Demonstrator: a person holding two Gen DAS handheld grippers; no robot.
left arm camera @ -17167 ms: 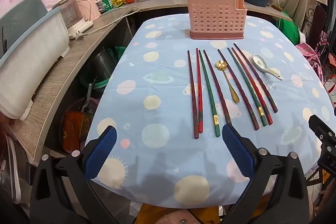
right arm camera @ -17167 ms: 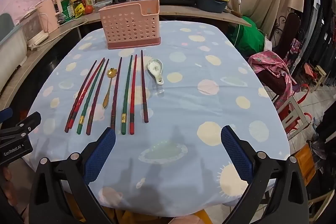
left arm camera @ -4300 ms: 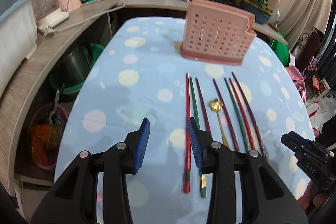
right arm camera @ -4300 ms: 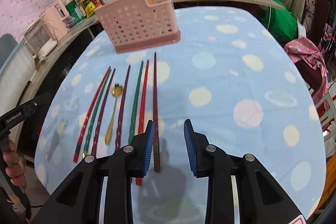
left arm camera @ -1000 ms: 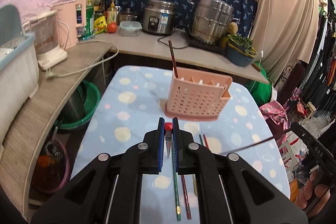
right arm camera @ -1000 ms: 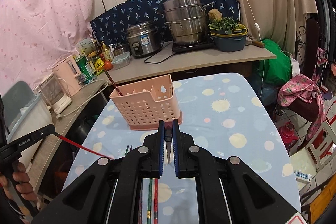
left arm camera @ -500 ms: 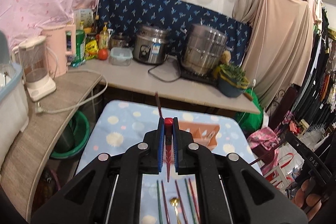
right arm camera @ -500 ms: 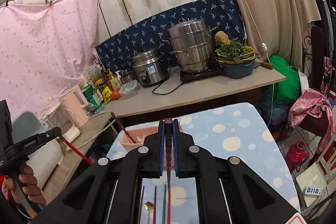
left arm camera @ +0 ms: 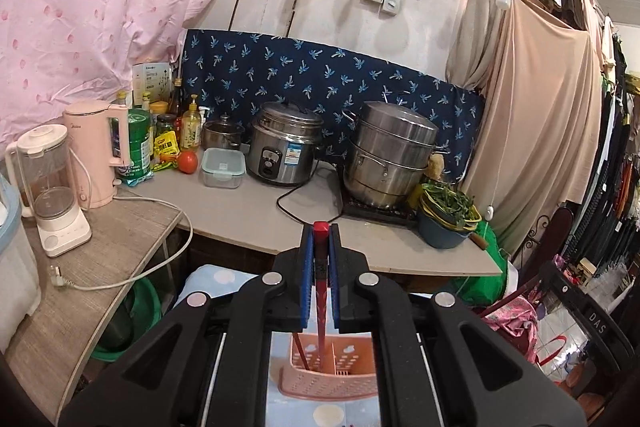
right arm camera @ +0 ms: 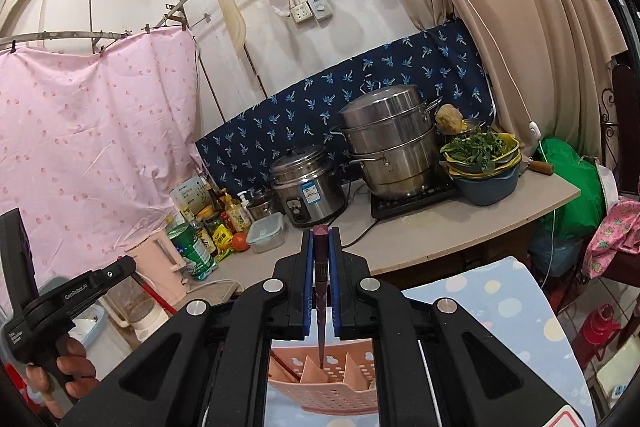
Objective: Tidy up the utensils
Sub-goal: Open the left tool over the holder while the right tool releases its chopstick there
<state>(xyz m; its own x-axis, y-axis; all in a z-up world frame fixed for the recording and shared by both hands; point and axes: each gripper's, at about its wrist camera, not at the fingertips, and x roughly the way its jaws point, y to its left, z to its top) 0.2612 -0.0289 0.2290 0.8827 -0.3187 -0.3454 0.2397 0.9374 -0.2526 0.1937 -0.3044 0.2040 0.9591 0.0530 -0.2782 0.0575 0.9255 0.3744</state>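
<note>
The pink perforated utensil basket (left arm camera: 329,373) stood on the blue polka-dot tablecloth (right arm camera: 504,303), low in both wrist views and partly hidden behind the gripper frames; its inner dividers (right arm camera: 316,371) showed in the right wrist view, and a dark red chopstick (left arm camera: 301,351) leaned in its left compartment. Above it, the left gripper (left arm camera: 320,259) was clamped on a red chopstick (left arm camera: 320,291), its blue pads (left arm camera: 307,283) pressed against the stick on both sides, the squared red end poking up past the fingertips and the thin end hanging down toward the basket's opening; whether the tip was inside the basket could not be told. The right gripper (right arm camera: 321,259) was likewise closed tight on a dark maroon chopstick (right arm camera: 321,291), which hung with its point over the basket near a divider. In the right wrist view a hand (right arm camera: 60,375) gripped the left gripper's black handle at the lower left, the red stick slanting out of it. Beyond the table ran a grey countertop (left arm camera: 256,211) carrying a steel rice cooker (left arm camera: 285,143), a stacked steel steamer pot (left arm camera: 390,155), a clear lidded food container (left arm camera: 223,167), a tomato (left arm camera: 187,161), bottles, a pink electric kettle (left arm camera: 98,153) and a white blender (left arm camera: 48,183). A bowl of leafy greens (left arm camera: 448,215) sat at the counter's right end, before a navy patterned cloth (left arm camera: 320,75) on the wall.
</note>
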